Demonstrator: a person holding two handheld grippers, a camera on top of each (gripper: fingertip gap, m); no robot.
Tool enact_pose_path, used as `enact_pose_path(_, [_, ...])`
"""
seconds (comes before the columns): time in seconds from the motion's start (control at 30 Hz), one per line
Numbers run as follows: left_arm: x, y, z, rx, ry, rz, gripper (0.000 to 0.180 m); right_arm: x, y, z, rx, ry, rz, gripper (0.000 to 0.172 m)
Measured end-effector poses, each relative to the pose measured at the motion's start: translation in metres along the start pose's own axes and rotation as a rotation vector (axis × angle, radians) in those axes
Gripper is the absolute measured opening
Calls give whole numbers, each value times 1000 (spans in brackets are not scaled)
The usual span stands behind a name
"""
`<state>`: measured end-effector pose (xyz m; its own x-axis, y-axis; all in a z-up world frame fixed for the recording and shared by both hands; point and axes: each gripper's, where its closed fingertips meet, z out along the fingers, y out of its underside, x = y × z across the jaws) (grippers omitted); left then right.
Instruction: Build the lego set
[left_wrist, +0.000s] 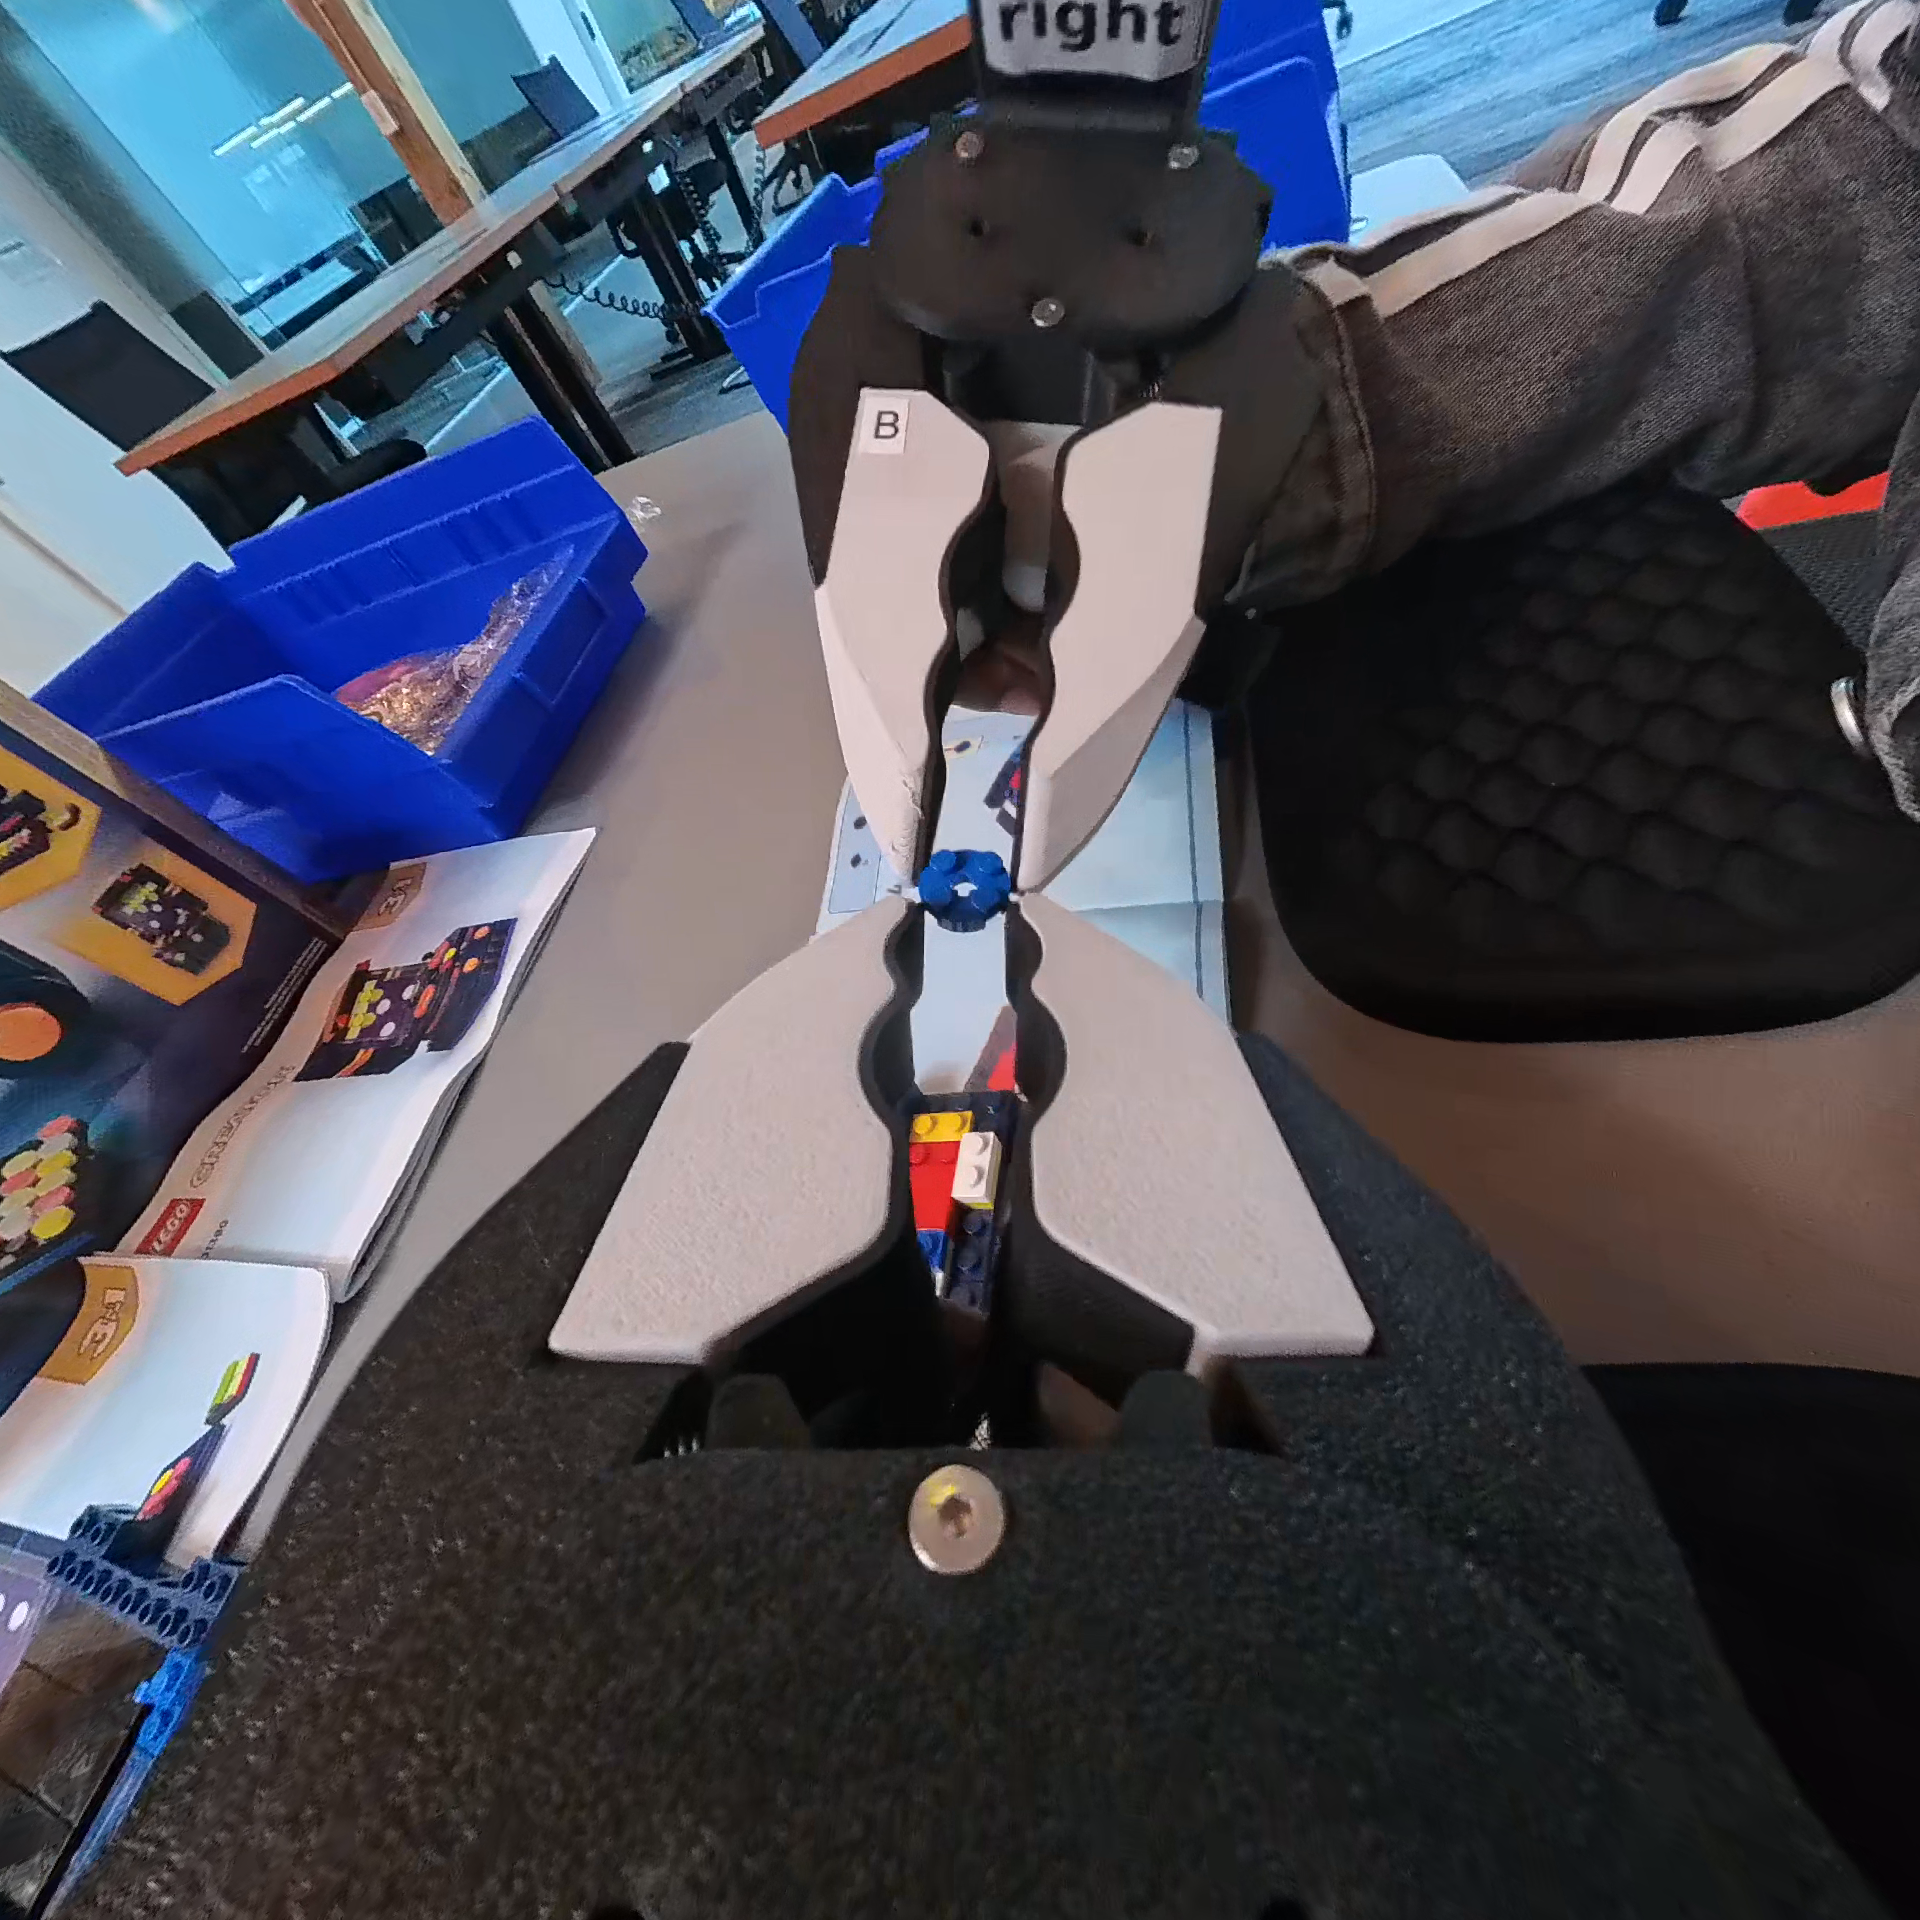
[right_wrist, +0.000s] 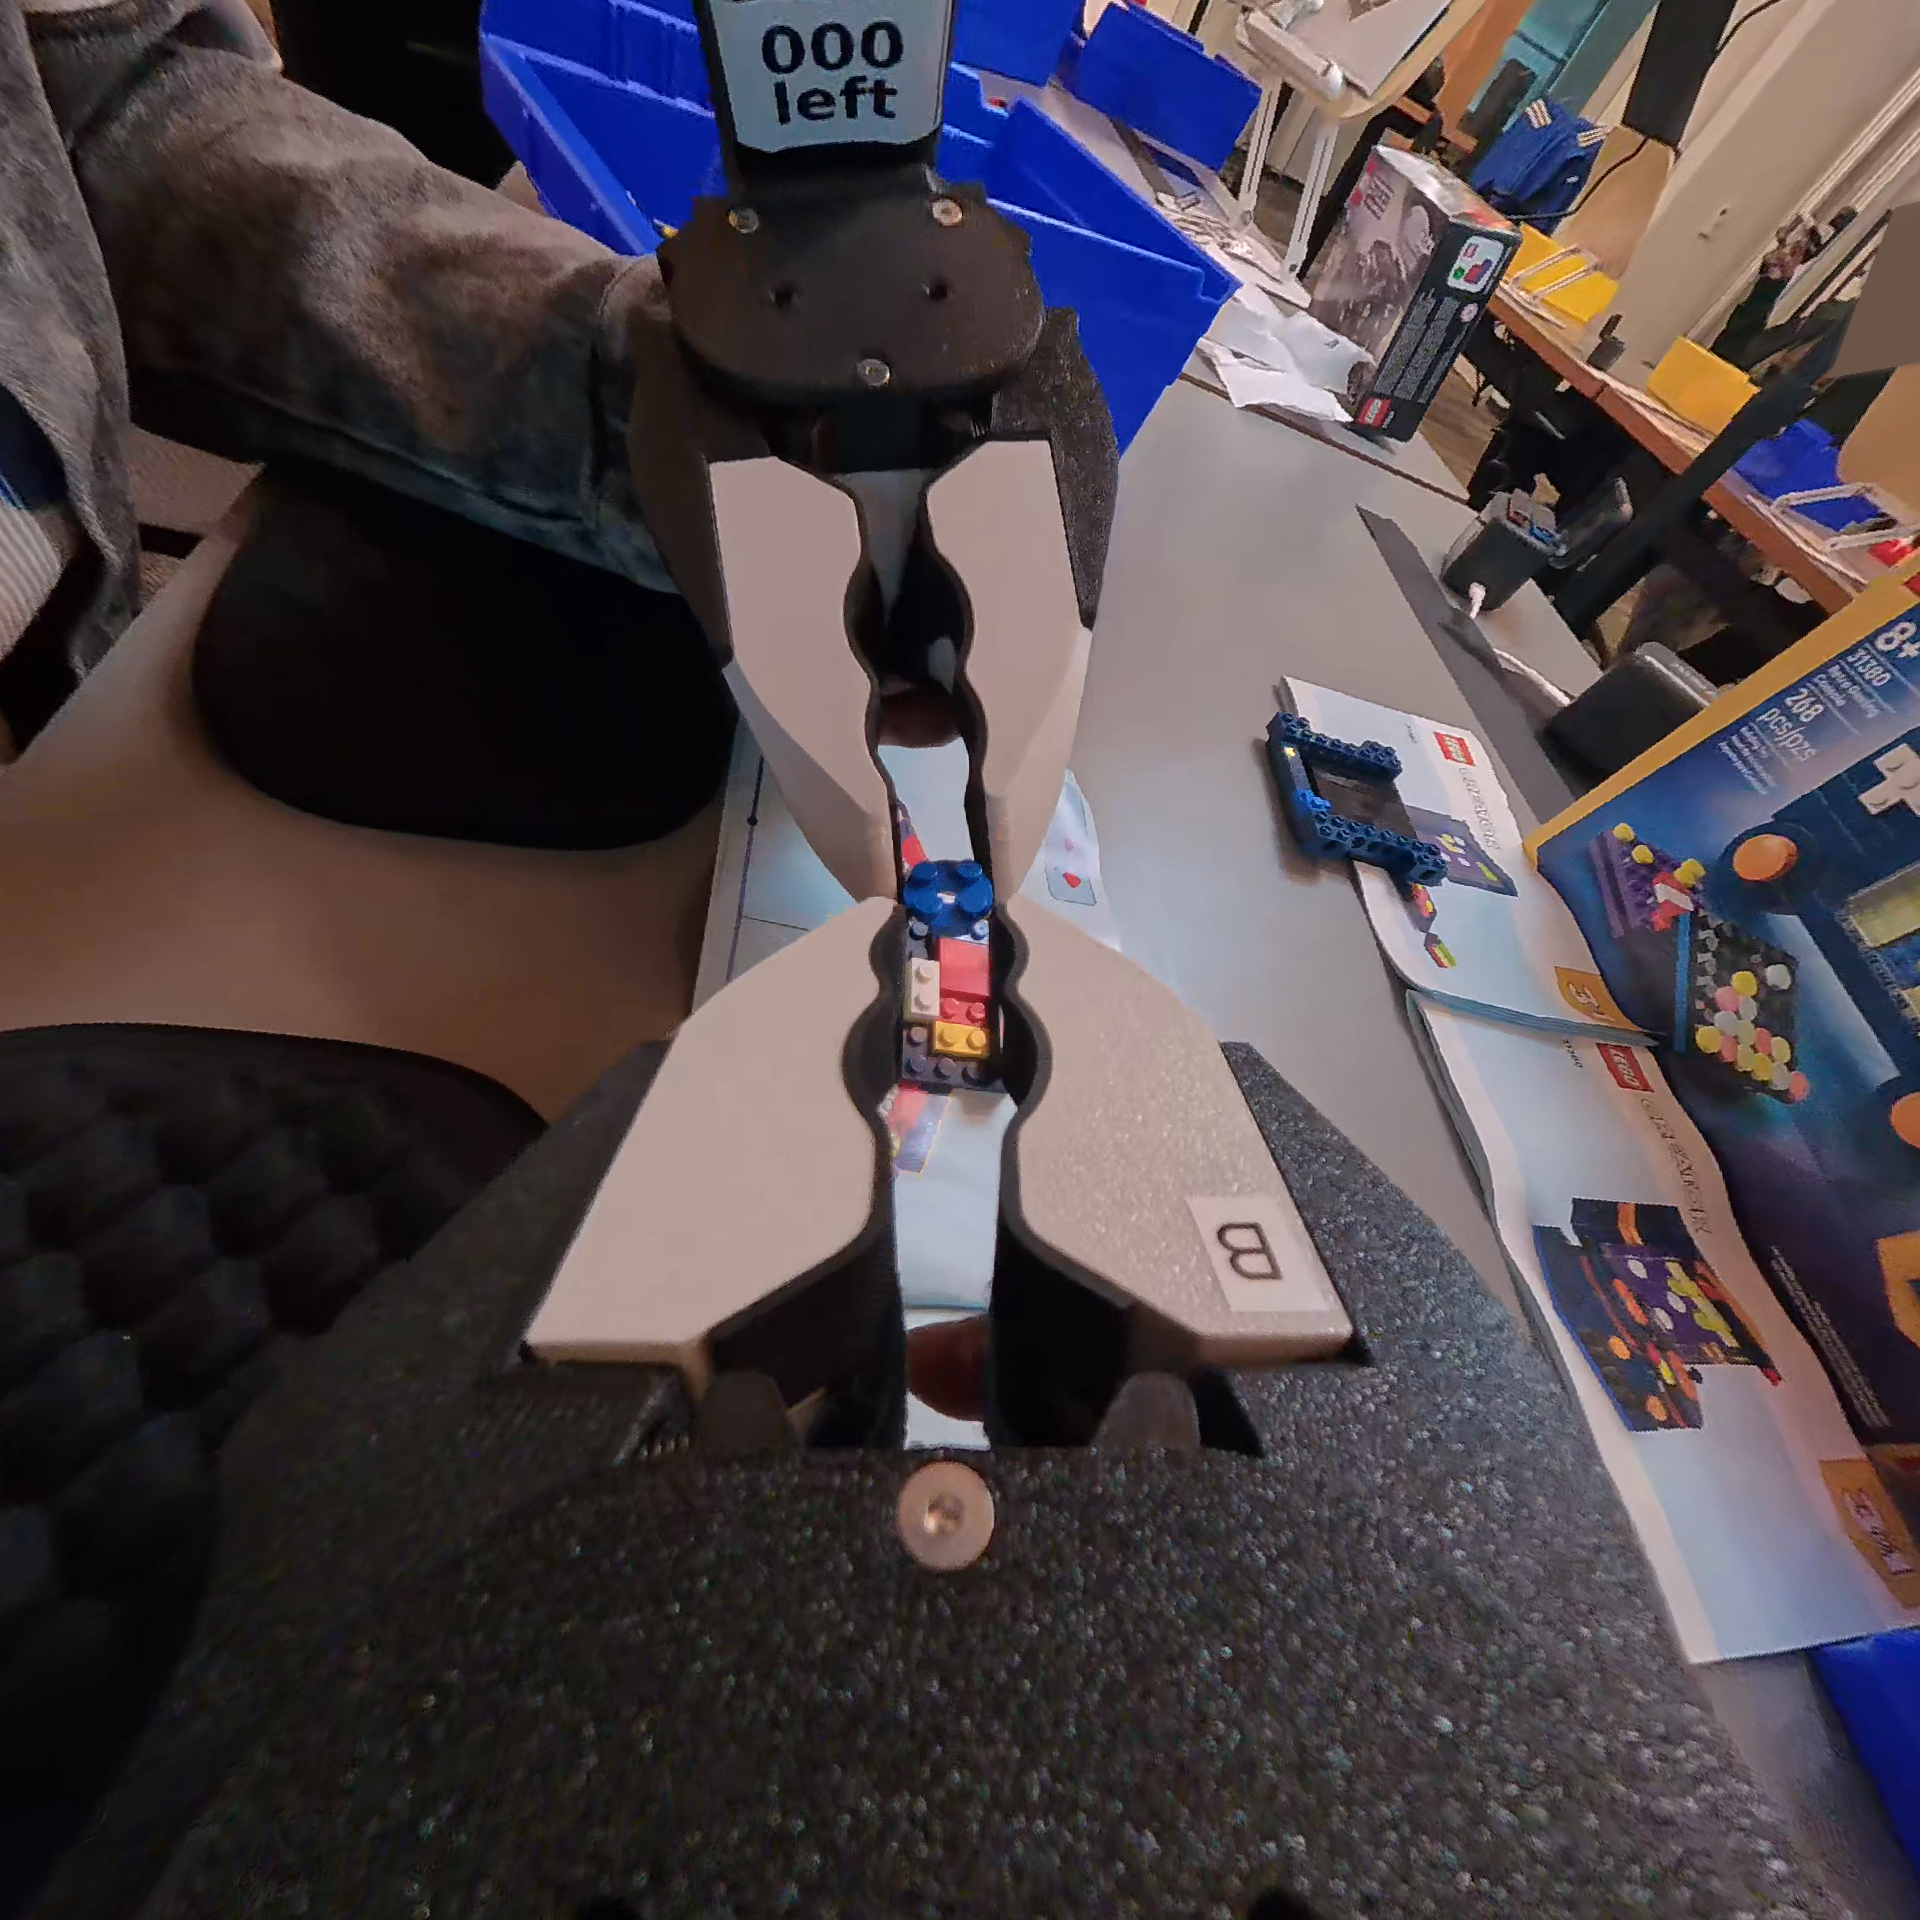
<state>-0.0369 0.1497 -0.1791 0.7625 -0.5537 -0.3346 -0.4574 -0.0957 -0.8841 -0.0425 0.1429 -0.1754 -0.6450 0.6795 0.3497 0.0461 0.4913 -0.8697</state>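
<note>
Both grippers, left (left_wrist: 964, 909) and right (right_wrist: 940, 902), meet tip to tip, jaws narrowly parted, seemingly pinching one small round blue studded brick (left_wrist: 964, 885). Beside them, a blue plastic bin (left_wrist: 343, 665) holds crinkled clear bags (left_wrist: 468, 665).

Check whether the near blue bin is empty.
Not empty: the bin holds crumpled clear plastic bags.

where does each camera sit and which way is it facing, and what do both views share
Left wrist view: sits on the left gripper, looking along its fingers over the grey table at the right gripper and a grey sleeve.
Right wrist view: sits on the right gripper, looking back at the left gripper and a sleeve.
Shared: fingertips meeting at a round blue brick, and the small brick model.
</note>
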Motion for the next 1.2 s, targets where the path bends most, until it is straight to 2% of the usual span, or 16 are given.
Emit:
enact_pose_path(0.43, [-6, 10, 0, -51, -30, -13, 20, 4, 14, 2, -40, -6, 83, 14])
enact_pose_path(0.6, [-23, 41, -10, -215, -83, -52, 23, 9, 40, 7, -146, -38, 201, 14])
enact_pose_path(0.7, [-14, 63, -6, -338, -27, -61, 29, 6, 57, 15, -238, -99, 258, 14])
enact_pose_path(0.8, [-8, 76, -3, -409, -2, -63, 27, 4, 64, 22, -280, -144, 294, 14])
enact_pose_path(0.97, [-7, 75, -3, -374, 17, -122, 23, 6, 61, 24, -269, -158, 336, 14])
enact_pose_path(1.07, [-6, 76, -1, -360, 30, -147, 19, 6, 65, 25, -326, -163, 332, 14])
enact_pose_path(1.2, [-11, 72, -4, -343, 6, -134, 29, 4, 66, 33, -362, -195, 318, 14])
